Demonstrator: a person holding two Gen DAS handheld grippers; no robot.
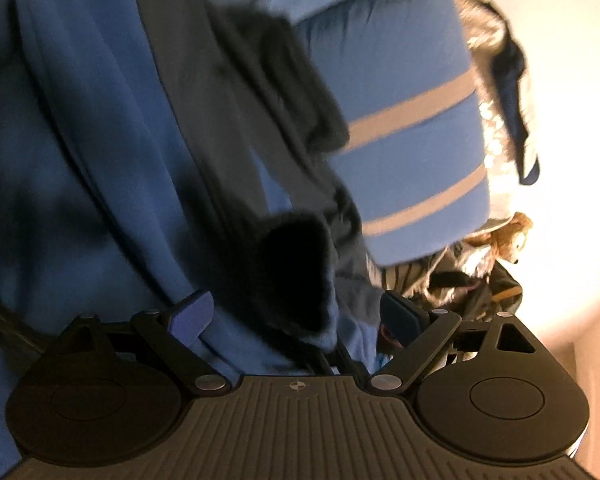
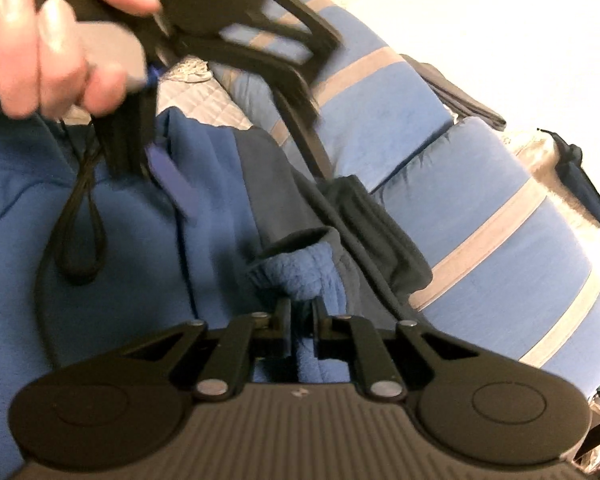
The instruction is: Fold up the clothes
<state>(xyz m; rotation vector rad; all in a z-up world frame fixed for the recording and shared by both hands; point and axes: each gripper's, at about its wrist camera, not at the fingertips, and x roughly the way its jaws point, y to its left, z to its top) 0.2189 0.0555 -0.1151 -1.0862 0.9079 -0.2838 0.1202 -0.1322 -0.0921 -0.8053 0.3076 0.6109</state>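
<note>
Right now the right gripper [image 2: 302, 312] has its jaws pressed together on a bunch of blue fleece, pinching the fuzzy edge of the blue garment [image 2: 112, 232] just below a dark-rimmed opening [image 2: 300, 246] (a cuff or a sleeve end, I cannot tell which). The fabric rises between the two fingers and folds over just ahead of them.

The left gripper [image 1: 296, 312] stands spread wide, and its blue pads [image 1: 192, 312] hang over the same garment [image 1: 80, 140] without closing on anything. Between them lies the dark opening [image 1: 296, 272], seen from this side as a black hollow with a blue lip. Whether the pads touch the cloth is not clear, since the picture is blurred.

In the right wrist view the left gripper [image 2: 204, 40] shows at the upper left, held by a hand [image 2: 48, 36] whose fingers wrap round its handle; a black cord loop [image 2: 80, 224] dangles from it across the fleece.

The garment is spread over a soft surface, blue with a dark grey panel [image 2: 260, 184] running along it. Beside it, to the right in both views, sits a light blue cushion with grey stripes [image 2: 480, 220]. At the right edge of the left wrist view a small brown plush toy [image 1: 512, 236] rests near a heap of mixed fabrics [image 1: 500, 80].
</note>
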